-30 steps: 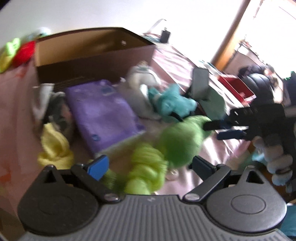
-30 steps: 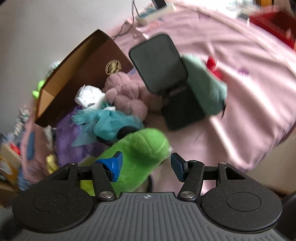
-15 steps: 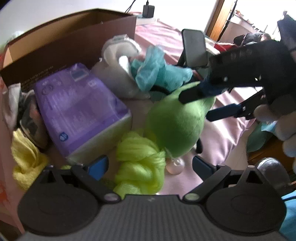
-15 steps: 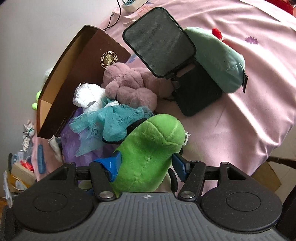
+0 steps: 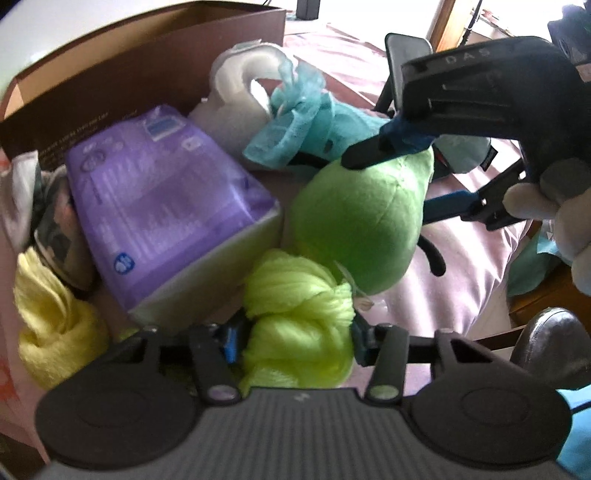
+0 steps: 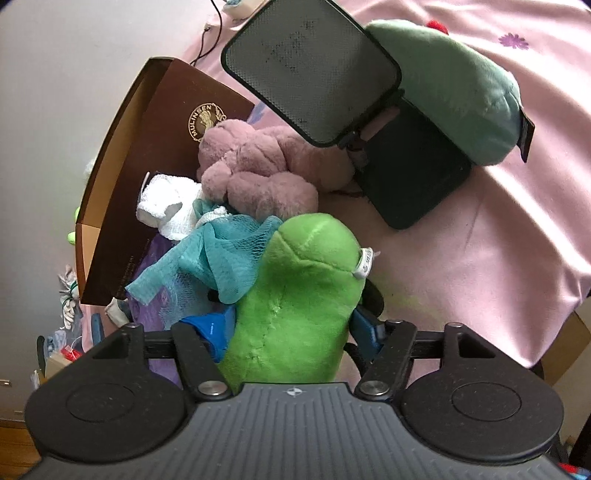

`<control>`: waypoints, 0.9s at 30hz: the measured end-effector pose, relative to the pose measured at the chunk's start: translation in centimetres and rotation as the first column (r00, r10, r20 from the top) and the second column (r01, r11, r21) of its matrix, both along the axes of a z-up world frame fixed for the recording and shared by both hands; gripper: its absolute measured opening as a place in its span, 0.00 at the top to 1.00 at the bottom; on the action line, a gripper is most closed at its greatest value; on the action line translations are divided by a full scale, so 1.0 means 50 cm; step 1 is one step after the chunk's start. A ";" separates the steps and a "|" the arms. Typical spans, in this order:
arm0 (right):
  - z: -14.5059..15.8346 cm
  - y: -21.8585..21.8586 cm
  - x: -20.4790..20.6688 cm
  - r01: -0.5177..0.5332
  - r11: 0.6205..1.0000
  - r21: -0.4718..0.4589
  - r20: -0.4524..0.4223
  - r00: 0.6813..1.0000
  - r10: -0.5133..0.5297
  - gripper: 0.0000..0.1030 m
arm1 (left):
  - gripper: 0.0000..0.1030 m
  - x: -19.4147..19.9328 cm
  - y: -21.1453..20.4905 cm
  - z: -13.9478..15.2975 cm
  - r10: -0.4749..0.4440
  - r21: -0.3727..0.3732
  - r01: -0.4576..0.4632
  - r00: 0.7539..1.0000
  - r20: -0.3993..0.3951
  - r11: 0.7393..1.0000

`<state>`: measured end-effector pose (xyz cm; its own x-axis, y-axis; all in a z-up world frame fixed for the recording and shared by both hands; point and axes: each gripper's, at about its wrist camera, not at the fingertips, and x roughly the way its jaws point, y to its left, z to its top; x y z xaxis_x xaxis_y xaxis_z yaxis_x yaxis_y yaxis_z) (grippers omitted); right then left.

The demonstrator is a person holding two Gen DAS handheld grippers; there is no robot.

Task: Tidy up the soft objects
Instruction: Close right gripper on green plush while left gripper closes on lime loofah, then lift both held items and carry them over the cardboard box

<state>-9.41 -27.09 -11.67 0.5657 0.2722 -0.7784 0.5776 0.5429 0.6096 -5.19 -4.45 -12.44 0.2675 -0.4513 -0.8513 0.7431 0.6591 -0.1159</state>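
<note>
While a pink cloth [image 6: 498, 221] covers the counter, the right gripper [image 6: 291, 325] has its jaws pressed on the green plush [image 6: 295, 295], and the left gripper's [image 5: 295, 332] jaws squeeze the lime yarn bundle [image 5: 295, 314]. Beyond lie a purple pack [image 5: 162, 206], teal netting [image 6: 218, 258], a pink plush [image 6: 255, 166] and the brown box [image 6: 155, 147] by the wall.

A pink cloth [image 6: 480, 236] with a small purple flower print covered the surface and hung over its edge at the right, where a strip of wooden floor [image 6: 570, 343] showed below. A plain white wall [image 6: 66, 92] stood behind, with a thin black cable [image 6: 211, 27] running down along it. In the left wrist view, strong daylight washed out the far upper right beside a wooden door frame [image 5: 441, 22], and a dark rounded chair back [image 5: 550, 343] stood low at the right.
</note>
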 end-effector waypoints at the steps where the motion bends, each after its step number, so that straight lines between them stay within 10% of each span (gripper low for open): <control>1: 0.002 0.000 -0.003 -0.006 1.000 -0.005 0.007 1.000 0.006 0.55 | 0.51 -0.003 0.000 0.002 -0.007 0.003 0.007 1.000 0.008 1.000; 27: 0.144 -0.038 -0.105 -0.097 0.953 -0.287 0.055 0.992 0.117 0.58 | 0.52 -0.044 0.058 0.154 -0.100 -0.239 0.114 0.993 0.071 0.964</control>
<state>-14.65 -28.98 -4.47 0.6014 0.1084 -0.7916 0.4677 0.7555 0.4588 -7.37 -1.57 -4.72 0.2519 -0.6706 -0.6977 0.8177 0.5331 -0.2173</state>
